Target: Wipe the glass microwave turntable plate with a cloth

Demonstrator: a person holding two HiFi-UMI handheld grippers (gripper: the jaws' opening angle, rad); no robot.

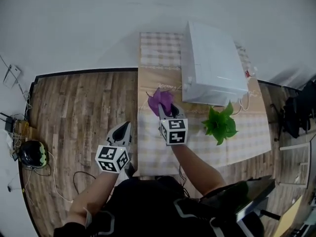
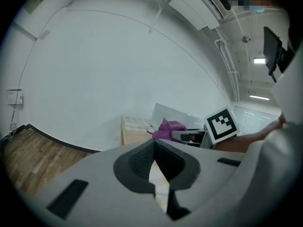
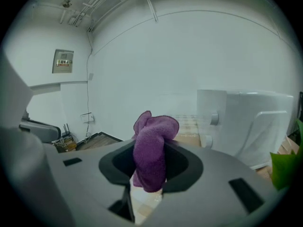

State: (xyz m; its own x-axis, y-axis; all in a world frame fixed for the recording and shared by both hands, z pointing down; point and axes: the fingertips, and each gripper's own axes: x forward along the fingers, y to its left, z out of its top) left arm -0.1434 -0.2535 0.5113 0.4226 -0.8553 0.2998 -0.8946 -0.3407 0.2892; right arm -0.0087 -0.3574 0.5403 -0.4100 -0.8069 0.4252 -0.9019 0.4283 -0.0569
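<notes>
The purple cloth (image 1: 161, 100) is bunched between the jaws of the right hand-held gripper (image 1: 167, 110), which are clamped on it. In the right gripper view the cloth (image 3: 151, 156) fills the gap of that hand-held gripper (image 3: 150, 167), its folds standing up past the tips and its lower end hanging below them.

Ahead and to the right of the right hand-held gripper stands a white microwave (image 1: 212, 65) on the tabletop (image 1: 153, 154), which is covered with a pale checked sheet. To the right of the same gripper, near the microwave's front corner, is a green leafy plant (image 1: 220, 124).

The left hand-held gripper (image 1: 124, 128) is held to the left of the right one, off the tabletop's left edge and above the wooden floor (image 1: 84, 107). In its own view the left hand-held gripper (image 2: 154, 145) has its jaw tips pressed together with nothing between them.
</notes>
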